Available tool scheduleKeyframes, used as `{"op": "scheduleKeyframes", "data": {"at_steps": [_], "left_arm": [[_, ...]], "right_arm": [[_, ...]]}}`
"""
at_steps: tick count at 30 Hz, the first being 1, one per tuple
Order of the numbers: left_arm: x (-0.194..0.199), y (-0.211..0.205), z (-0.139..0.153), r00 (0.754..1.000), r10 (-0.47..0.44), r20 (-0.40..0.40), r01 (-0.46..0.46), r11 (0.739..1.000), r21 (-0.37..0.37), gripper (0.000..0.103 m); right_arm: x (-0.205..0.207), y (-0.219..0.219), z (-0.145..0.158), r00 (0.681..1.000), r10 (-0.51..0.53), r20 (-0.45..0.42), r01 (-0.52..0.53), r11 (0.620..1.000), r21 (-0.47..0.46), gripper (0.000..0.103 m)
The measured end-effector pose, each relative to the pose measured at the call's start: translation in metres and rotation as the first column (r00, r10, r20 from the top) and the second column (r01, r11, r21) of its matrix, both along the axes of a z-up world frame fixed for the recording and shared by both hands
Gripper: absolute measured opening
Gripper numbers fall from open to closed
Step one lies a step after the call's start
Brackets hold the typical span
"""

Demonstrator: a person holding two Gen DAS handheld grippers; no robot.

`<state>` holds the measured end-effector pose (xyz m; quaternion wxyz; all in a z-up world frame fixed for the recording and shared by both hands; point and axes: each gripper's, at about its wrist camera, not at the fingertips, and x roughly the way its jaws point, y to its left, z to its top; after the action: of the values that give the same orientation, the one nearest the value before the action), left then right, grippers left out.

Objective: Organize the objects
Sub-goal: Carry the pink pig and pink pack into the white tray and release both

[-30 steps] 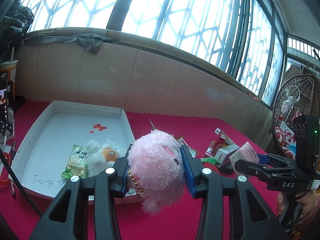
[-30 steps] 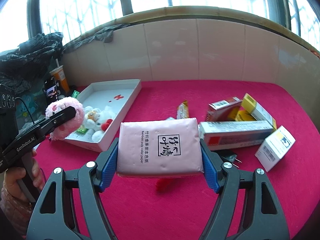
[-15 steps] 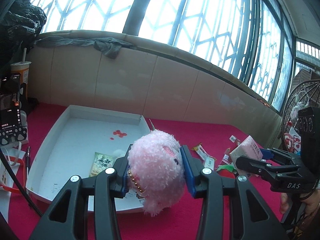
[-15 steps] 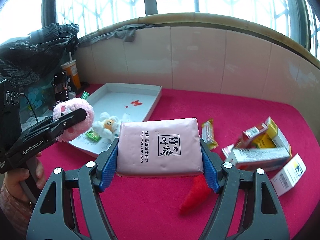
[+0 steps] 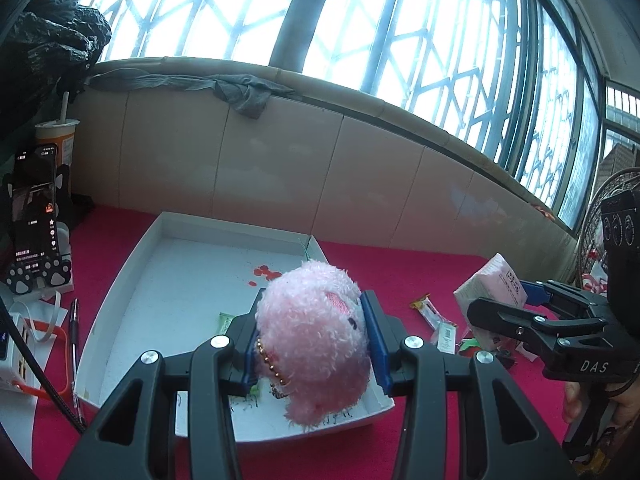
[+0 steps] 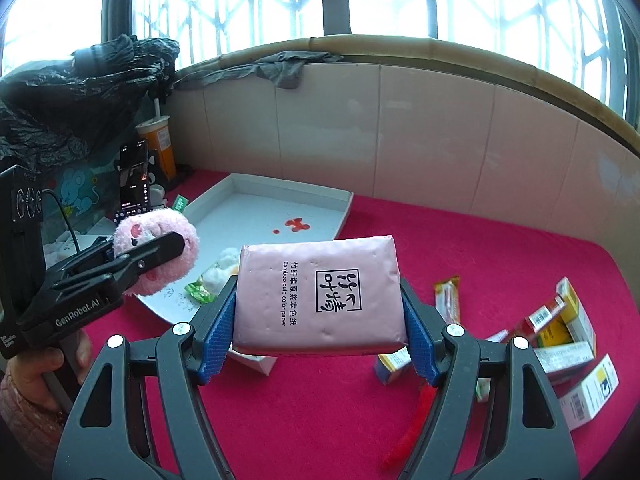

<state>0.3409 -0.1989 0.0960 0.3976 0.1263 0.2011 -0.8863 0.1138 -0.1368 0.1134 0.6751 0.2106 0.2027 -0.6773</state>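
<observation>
left wrist view: the left gripper (image 5: 314,344) pinches a pink plush (image 5: 316,340) between its blue pads (image 5: 374,340), one pad on each side, with a bead chain hanging at the plush's lower left. the plush is held above the near right part of a white tray (image 5: 132,264) that lies on the red cloth (image 5: 400,264). the tray floor has red spots near its far side, and a green packet (image 5: 225,321) shows just left of the gripper. at right the right gripper (image 5: 516,304) holds a pink tissue pack (image 5: 490,288) off the cloth; below it lie snack wrappers (image 5: 430,314). a phone (image 5: 34,208) stands on a stand at the far left, with a cup (image 5: 56,136) behind it and a pen (image 5: 75,344) lying beside the tray.

right wrist view: the right gripper (image 6: 320,312) clamps the tissue pack (image 6: 318,300) by its two short ends, printed face up, in the air over the cloth (image 6: 320,408) near the tray's (image 6: 344,216) near corner. at left a hand (image 6: 36,372) holds the left gripper (image 6: 160,252), closed on the plush (image 6: 158,254) above the tray's left edge. in the tray lie a white plush (image 6: 226,268) and the green packet (image 6: 198,290). small boxes (image 6: 560,344) are scattered on the cloth at right, well apart from the tray, with a snack bar (image 6: 448,298) and a red strip (image 6: 408,428) nearer.
</observation>
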Motion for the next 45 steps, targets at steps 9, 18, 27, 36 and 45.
{"op": "scheduleKeyframes", "data": {"at_steps": [9, 18, 27, 36, 45], "left_arm": [[-0.001, -0.044, 0.009, 0.998, 0.058, 0.028, -0.057, 0.998, -0.005, 0.044], [0.0, -0.084, 0.006, 0.988, 0.136, 0.073, -0.137, 0.991, 0.005, 0.044], [-0.012, -0.133, -0.009, 0.985, 0.135, 0.108, -0.143, 0.987, 0.075, 0.045], [-0.012, -0.144, -0.009, 0.986, 0.15, 0.073, -0.156, 0.984, 0.089, 0.052], [0.01, -0.121, 0.005, 0.956, 0.294, 0.004, -0.294, 0.956, 0.027, 0.103]], "right_arm": [[0.016, -0.039, 0.003, 1.0, 0.027, 0.015, -0.027, 1.0, 0.015, 0.074], [0.033, -0.076, -0.008, 0.999, 0.048, 0.013, -0.049, 0.998, 0.047, 0.074], [0.052, -0.118, -0.03, 0.997, 0.058, -0.041, -0.055, 0.995, 0.083, 0.074], [0.057, -0.137, -0.039, 0.998, 0.045, -0.048, -0.041, 0.996, 0.08, 0.074], [0.063, -0.117, -0.037, 0.995, 0.053, -0.089, -0.049, 0.998, 0.037, 0.096]]}}
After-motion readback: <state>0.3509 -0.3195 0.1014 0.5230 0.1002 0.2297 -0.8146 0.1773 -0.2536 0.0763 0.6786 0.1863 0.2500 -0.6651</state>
